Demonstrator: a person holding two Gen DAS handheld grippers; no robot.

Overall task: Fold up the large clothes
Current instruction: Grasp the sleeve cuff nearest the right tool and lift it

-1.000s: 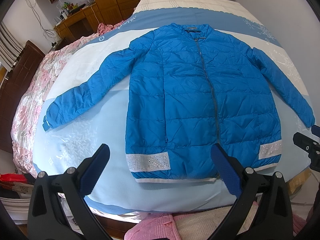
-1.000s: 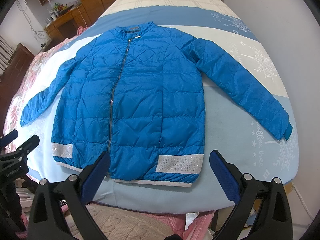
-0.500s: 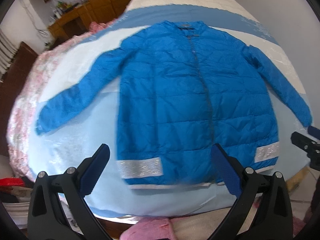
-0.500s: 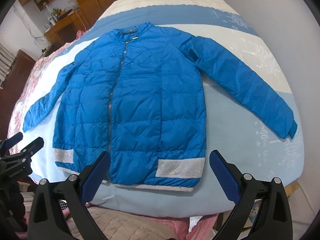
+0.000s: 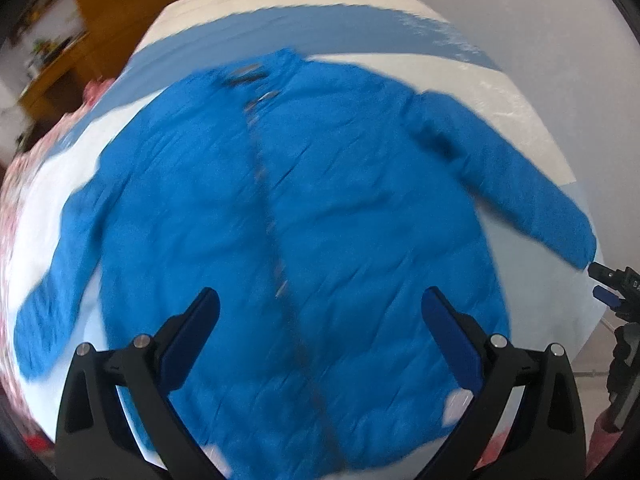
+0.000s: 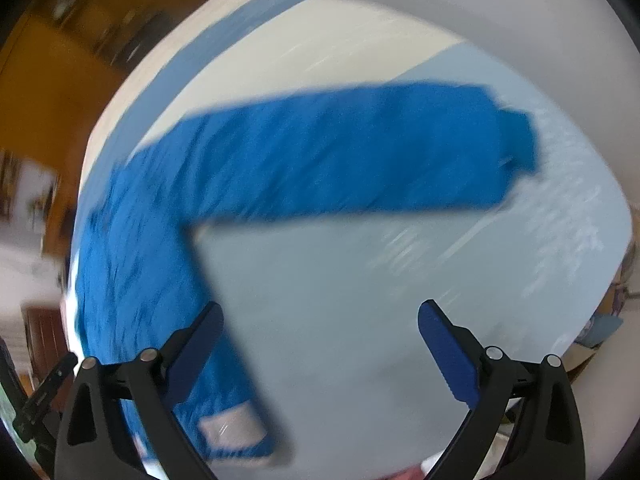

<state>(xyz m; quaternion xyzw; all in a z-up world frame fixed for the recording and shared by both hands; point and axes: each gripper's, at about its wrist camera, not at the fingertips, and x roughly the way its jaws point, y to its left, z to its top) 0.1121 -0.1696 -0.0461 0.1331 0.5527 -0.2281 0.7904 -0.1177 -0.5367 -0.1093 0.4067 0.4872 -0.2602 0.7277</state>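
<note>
A blue quilted jacket [image 5: 304, 216] lies flat, zipped and face up on the bed, both sleeves spread out. My left gripper [image 5: 320, 328] hovers open over the lower middle of the jacket, its fingers empty. In the right wrist view the jacket's right sleeve [image 6: 340, 152] stretches across the sheet to its cuff [image 6: 516, 148]. My right gripper [image 6: 320, 344] is open above bare sheet below that sleeve, beside the jacket's side hem [image 6: 232, 428]. The right gripper's tip also shows at the left wrist view's right edge [image 5: 612, 288]. Both views are blurred.
The bed [image 5: 532, 296] has a blue and white patterned sheet. A white wall [image 5: 520, 8] runs along its right side. Wooden cabinets [image 5: 104, 8] stand at the far left, and a pink floral cover [image 5: 12, 208] hangs on the bed's left edge.
Both grippers have moved forward over the bed. The left now looks at the jacket's middle; the right has swung right toward the right sleeve. Both stay open.
</note>
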